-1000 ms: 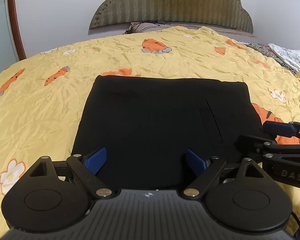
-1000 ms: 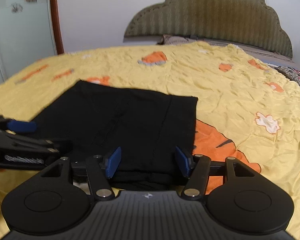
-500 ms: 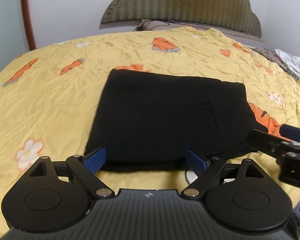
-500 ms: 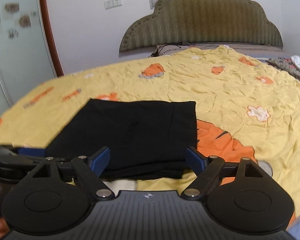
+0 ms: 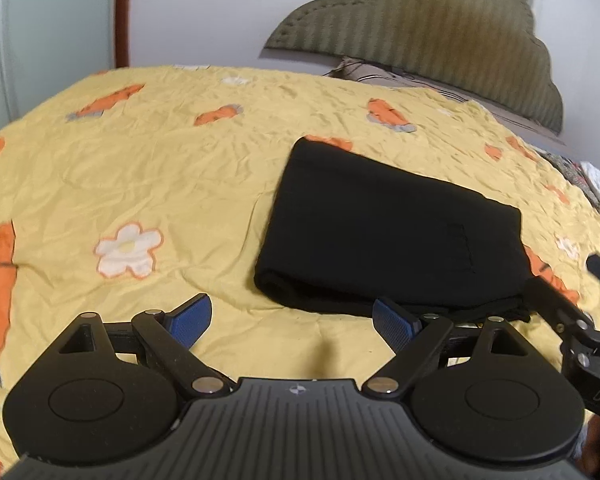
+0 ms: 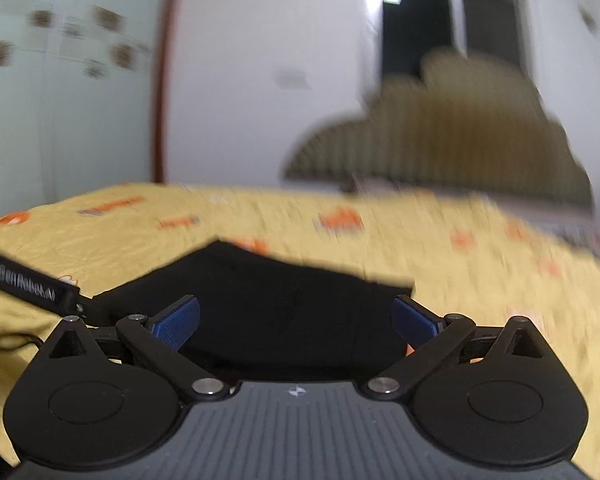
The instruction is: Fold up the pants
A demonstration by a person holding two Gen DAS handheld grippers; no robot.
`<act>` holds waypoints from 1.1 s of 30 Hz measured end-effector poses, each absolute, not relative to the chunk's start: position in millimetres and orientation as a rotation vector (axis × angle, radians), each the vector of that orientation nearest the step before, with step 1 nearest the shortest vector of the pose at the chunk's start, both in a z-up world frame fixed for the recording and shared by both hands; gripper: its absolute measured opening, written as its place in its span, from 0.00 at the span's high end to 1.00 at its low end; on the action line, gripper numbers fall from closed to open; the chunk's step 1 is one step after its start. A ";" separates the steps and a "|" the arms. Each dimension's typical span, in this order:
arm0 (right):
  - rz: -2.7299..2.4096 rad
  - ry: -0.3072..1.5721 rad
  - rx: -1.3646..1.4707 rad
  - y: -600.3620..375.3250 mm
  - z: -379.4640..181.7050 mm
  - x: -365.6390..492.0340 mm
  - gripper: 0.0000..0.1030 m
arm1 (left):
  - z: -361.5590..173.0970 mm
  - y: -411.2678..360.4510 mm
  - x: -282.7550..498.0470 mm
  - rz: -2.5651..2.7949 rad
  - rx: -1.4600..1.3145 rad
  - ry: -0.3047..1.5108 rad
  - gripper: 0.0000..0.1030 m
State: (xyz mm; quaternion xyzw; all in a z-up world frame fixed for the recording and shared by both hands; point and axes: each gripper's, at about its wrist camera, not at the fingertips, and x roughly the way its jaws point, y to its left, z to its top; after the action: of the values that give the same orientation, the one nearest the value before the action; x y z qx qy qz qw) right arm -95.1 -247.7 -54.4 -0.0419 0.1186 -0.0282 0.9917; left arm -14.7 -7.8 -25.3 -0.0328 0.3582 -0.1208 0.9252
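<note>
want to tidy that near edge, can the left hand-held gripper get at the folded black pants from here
Probably yes: the left hand-held gripper is open, and only bare yellow bedspread lies between it and the folded black pants.

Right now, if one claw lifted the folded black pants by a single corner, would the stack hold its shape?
Probably not. The black pants look like soft, limp knit in loose layers at the near edge, so they would likely droop and unfold. On the wrinkled yellow bedspread, a push would likely bunch them rather than slide them.

Both grippers: black linkages, 2 blue ribbed fingertips (image 5: pixel 190 318), silver rivets, possibly "GenRobot.AI" lettering on left gripper (image 6: pixel 32 286)
</note>
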 end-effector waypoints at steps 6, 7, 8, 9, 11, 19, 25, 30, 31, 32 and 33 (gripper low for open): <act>0.040 0.344 -0.037 -293.3 -66.3 -85.0 0.00 | -30.6 -20.0 -14.0 -0.232 -0.042 0.713 0.13; 0.036 0.340 -0.009 -294.8 -65.0 -86.8 0.00 | -31.1 -23.9 -14.7 -0.227 -0.027 0.700 0.13; 0.030 0.332 0.014 -294.2 -64.3 -88.3 0.00 | -31.4 -28.0 -14.9 -0.226 -0.013 0.691 0.13; 0.013 0.341 0.027 -290.6 -62.9 -88.1 0.00 | -31.3 -33.5 -14.9 -0.232 0.009 0.686 0.13; -0.064 0.386 0.032 -277.0 -60.2 -84.4 0.00 | -32.4 -42.1 -13.5 -0.238 0.046 0.680 0.13; -0.152 0.414 -0.038 -235.9 -61.8 -68.4 0.00 | -34.0 -39.0 -9.8 -0.215 0.091 0.621 0.13; -0.130 0.340 -0.056 -228.4 -55.7 -37.8 0.00 | -25.8 -28.5 2.8 -0.216 0.072 0.547 0.13; -0.091 0.312 -0.025 -239.2 -59.4 8.2 0.00 | -22.2 -19.2 33.1 -0.144 0.015 0.443 0.09; -0.093 0.329 0.004 -242.4 -60.8 16.3 0.00 | -22.1 -18.5 41.7 -0.139 0.013 0.443 0.09; -0.096 0.321 0.027 -245.2 -63.1 21.9 0.00 | -23.5 -17.6 49.9 -0.132 0.012 0.444 0.09; -0.104 0.306 0.032 -246.3 -66.2 24.5 0.00 | -24.6 -16.2 57.0 -0.121 0.010 0.443 0.09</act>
State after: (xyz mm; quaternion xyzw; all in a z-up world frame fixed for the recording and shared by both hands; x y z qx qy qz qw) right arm 24.5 -246.3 -66.2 0.0161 0.1525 -0.0520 0.9868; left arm 57.0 -16.2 -24.6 0.0051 0.2194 -0.0602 0.9738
